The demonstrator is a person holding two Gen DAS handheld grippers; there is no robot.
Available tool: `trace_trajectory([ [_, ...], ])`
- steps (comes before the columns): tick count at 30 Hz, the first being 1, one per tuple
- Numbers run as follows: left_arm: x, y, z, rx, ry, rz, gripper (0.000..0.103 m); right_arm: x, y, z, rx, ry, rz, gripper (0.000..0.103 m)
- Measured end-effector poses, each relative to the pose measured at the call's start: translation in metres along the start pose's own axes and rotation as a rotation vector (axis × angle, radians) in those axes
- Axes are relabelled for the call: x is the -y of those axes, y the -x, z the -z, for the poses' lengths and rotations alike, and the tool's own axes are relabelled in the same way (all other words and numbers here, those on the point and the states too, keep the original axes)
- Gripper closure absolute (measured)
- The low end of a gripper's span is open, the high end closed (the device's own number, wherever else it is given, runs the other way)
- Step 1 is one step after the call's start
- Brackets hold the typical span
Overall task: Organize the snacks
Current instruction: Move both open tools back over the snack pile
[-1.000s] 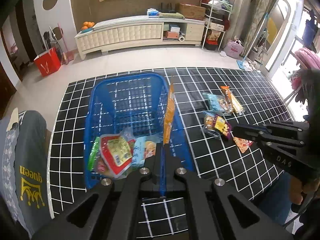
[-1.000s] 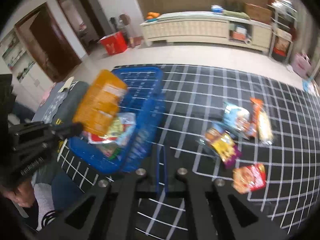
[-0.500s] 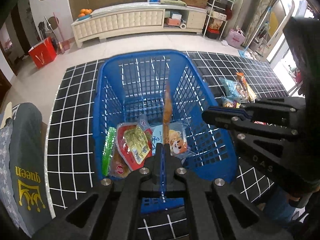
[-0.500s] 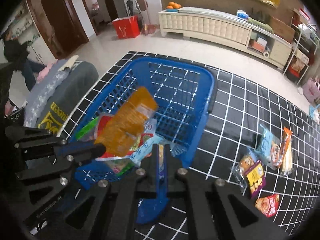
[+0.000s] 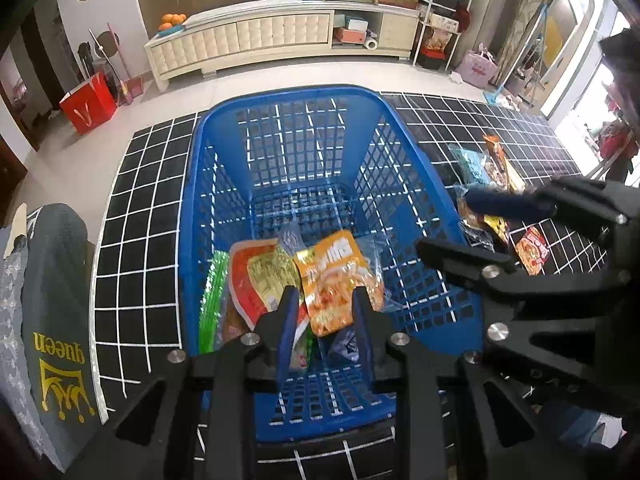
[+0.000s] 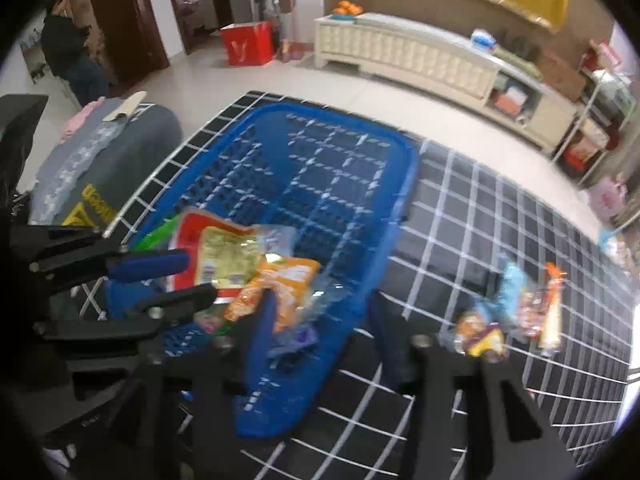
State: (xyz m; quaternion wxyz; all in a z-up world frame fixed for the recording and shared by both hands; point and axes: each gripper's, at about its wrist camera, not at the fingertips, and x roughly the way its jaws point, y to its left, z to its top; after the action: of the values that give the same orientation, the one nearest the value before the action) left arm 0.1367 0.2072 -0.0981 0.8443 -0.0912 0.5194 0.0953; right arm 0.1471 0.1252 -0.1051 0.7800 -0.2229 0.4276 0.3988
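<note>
The left claw (image 5: 322,312) hangs over the blue basket (image 5: 224,120), jaws parted, gripping nothing; the orange snack packet (image 5: 334,280) lies flat on the pile in the basket's near end, long axis pointing away toward the far wall. This drop looks done. The right claw (image 6: 320,320), also parted and empty, must next reach the loose snacks (image 6: 516,312) on the checked mat (image 6: 500,216).

blue basket (image 5: 288,100) far half bare – snack packets (image 5: 304,276) crowd near end
</note>
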Motion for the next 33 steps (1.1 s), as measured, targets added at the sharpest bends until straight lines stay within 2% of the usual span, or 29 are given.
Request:
trace_trajectory([
  [3, 0.004, 0.009, 0.002, 0.004, 0.007, 0.024, 0.069, 0.014, 0.017, 0.008, 0.011, -0.054, -0.014, 0.034],
  [7, 0.023, 0.021, 0.001, 0.017, -0.019, 0.035, 0.061, 0.034, 0.043, 0.023, 0.035, -0.084, 0.025, 0.027],
  [14, 0.082, 0.035, -0.005, 0.036, -0.110, 0.045, 0.060, 0.079, 0.085, 0.052, 0.056, -0.167, 0.107, 0.025],
  [20, 0.133, 0.039, -0.008, 0.036, -0.165, 0.070, 0.054, 0.115, 0.107, 0.083, 0.064, -0.228, 0.148, 0.024],
  [25, 0.167, 0.033, -0.008, 0.023, -0.197, 0.081, 0.049, 0.140, 0.104, 0.110, 0.049, -0.290, 0.132, 0.024],
  [30, 0.186, 0.013, -0.008, -0.009, -0.155, 0.110, 0.047, 0.161, 0.089, 0.127, 0.010, -0.310, 0.112, 0.024],
  [33, 0.192, -0.003, -0.007, -0.042, -0.137, 0.096, 0.042, 0.171, 0.076, 0.133, -0.023, -0.315, 0.086, 0.023],
])
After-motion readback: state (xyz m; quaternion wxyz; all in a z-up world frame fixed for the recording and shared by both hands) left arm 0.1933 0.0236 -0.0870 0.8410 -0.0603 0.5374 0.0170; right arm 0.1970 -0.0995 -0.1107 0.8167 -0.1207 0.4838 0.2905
